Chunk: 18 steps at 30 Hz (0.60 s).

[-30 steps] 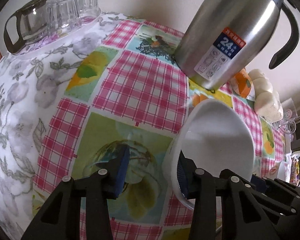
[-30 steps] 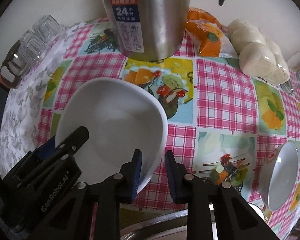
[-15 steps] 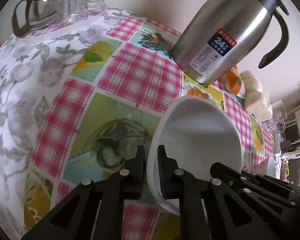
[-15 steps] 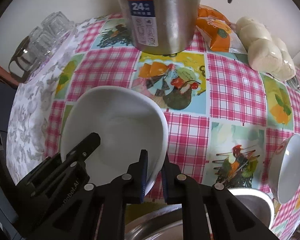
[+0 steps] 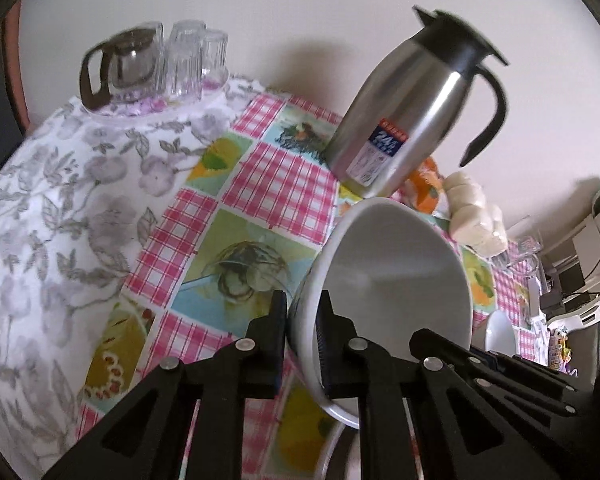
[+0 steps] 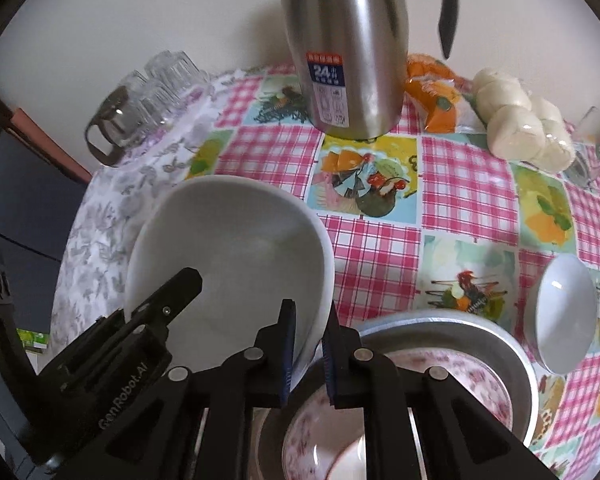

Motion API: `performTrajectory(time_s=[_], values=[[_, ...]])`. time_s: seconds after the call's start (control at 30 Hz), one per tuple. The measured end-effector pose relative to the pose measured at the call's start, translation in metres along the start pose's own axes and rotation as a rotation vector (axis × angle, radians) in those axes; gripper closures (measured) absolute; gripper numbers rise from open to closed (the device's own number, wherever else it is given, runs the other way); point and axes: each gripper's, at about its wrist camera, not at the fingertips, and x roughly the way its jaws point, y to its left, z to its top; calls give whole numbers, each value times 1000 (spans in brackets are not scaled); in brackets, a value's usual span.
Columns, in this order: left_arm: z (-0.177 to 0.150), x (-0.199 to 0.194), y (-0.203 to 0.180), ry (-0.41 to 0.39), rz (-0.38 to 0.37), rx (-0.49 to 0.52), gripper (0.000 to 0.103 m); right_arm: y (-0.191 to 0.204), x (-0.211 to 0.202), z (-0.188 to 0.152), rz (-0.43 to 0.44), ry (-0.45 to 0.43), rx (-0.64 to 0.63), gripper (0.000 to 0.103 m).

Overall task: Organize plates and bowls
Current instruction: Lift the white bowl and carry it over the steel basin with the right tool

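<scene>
You had both tools on the same white bowl [image 5: 396, 280]. Your left gripper [image 5: 302, 336] came in from the bottom of its frame, fingers reaching up and slightly right, and it was clamped on the bowl's near rim, one pad outside the wall and one inside. Your right gripper [image 6: 308, 354] rose from the lower centre of its frame and pinched the opposite edge the same way.

In the left wrist view the bowl sat right of centre, tipped up so its opening faced the lens and its longer axis ran from lower left to upper right. In the right wrist view the white bowl [image 6: 228, 252] filled the centre left, its mouth turned up and toward the camera. It looked lifted off the checked tablecloth [image 6: 452, 184].

Below it, at the bottom centre, lay a metal basin [image 6: 512, 356] holding a floral plate [image 6: 476, 376]. A smaller white bowl [image 6: 562, 312] stood at the right edge, and the steel thermos [image 6: 344, 48] stood at the top.
</scene>
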Motion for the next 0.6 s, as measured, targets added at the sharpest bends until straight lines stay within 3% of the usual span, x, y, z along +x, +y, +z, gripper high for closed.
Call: performTrajectory(time_s=[0.37,0.6], values=[[-30,-55,-33,-94,17,90,90,-21,-60,-48,83,-157,71,89],[-53,-71,-56,-108,-3,160,90,-43,-86,-84,125,-264,149,88]])
